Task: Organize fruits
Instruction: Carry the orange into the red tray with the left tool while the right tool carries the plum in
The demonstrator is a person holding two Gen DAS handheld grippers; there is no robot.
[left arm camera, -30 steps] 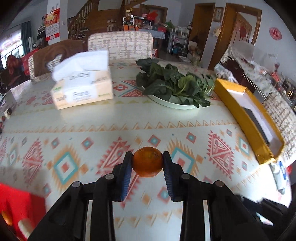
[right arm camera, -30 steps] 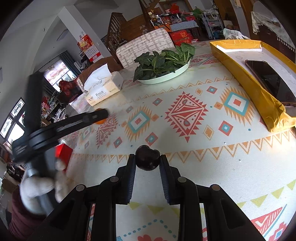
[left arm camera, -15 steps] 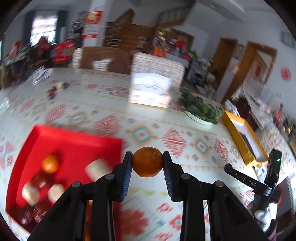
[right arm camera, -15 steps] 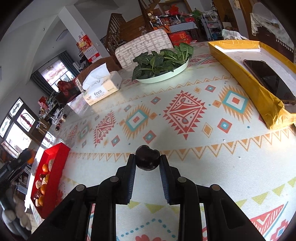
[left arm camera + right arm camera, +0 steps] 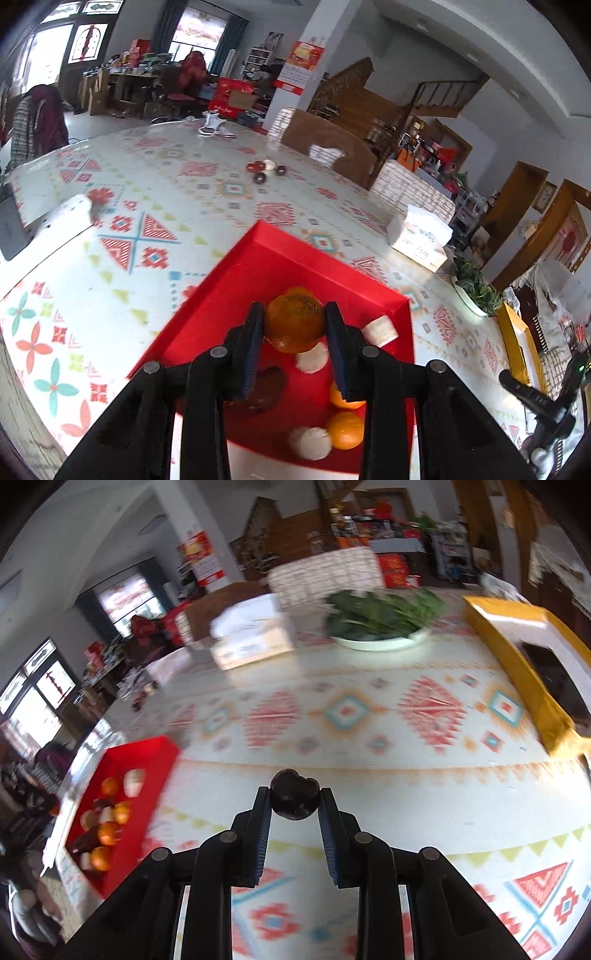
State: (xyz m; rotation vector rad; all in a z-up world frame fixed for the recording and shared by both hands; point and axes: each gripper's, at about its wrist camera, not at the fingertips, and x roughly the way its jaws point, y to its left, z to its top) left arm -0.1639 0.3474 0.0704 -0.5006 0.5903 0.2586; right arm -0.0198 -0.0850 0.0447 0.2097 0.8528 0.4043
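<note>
A: What has been changed in the last second?

B: A second ago the orange (image 5: 294, 323) was held over bare patterned cloth, with the tissue box and the plate of greens ahead. Now it is carried over the red tray (image 5: 258, 254), gripped between the pads of the left gripper (image 5: 294, 326), which is closed on it. The tray's far corner is seen at twelve o'clock from the fruit.

A: And the other tool?

B: The right gripper (image 5: 294, 804) is closed on a small dark fruit (image 5: 294, 799), perhaps a plum or date; the frame is blurred, so the kind cannot be settled. The tray (image 5: 147, 747) was out of its view a second ago and is now found at about nine o'clock, well apart from that fruit.

A: What does that mean for the sorting?

B: The orange is judged ready to be set down; the dark fruit has yet to be brought across.

A: Textures?

B: The orange is round, dimpled and dark-speckled on top. In the tray lie smooth oranges (image 5: 345, 430), pale ridged lumps (image 5: 310, 437) and one flat dark piece (image 5: 267, 384). The tray walls are stiff and glossy; the tablecloth (image 5: 155, 236) is slick and printed.
</note>
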